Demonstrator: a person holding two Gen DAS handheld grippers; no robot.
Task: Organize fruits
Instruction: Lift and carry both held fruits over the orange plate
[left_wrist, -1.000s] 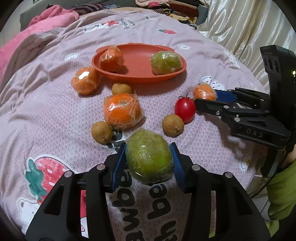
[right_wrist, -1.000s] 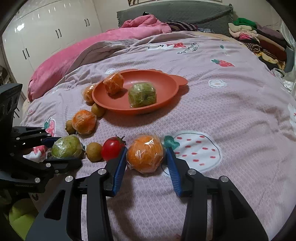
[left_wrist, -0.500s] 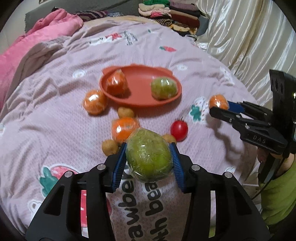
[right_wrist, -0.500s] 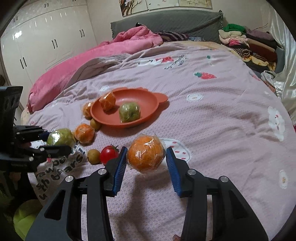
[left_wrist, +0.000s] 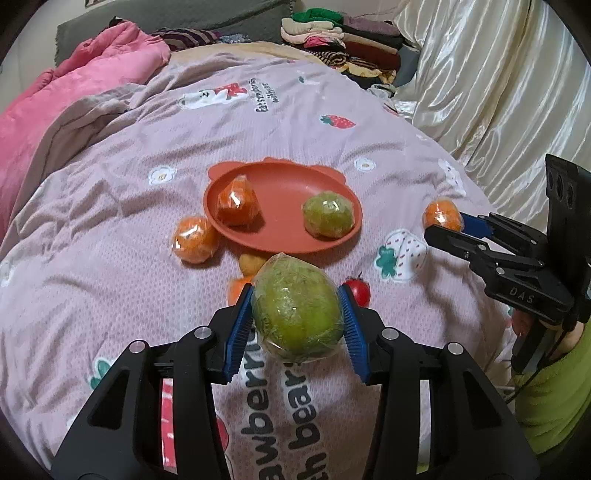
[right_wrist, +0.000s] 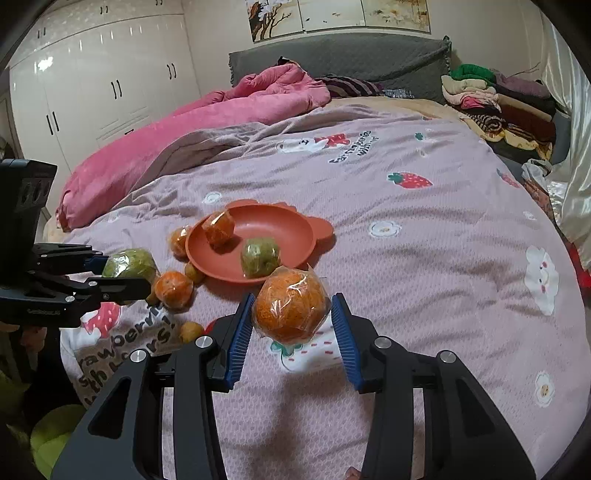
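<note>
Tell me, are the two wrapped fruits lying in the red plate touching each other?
Apart. In the left wrist view, bare plate floor shows between the wrapped orange and the wrapped green fruit.

Bedroom with a wide bed under warm indoor light.
A lilac strawberry-print bedspread (right_wrist: 424, 258) lies ahead; beyond it a pink duvet (right_wrist: 207, 122) and grey headboard (right_wrist: 340, 62). White wardrobes (right_wrist: 99, 88) stand left, folded clothes (right_wrist: 495, 99) and cream curtains (left_wrist: 491, 74) right.

black grippers (left_wrist: 297, 325), blue ribbed pads (left_wrist: 240, 325), silver screws
</note>
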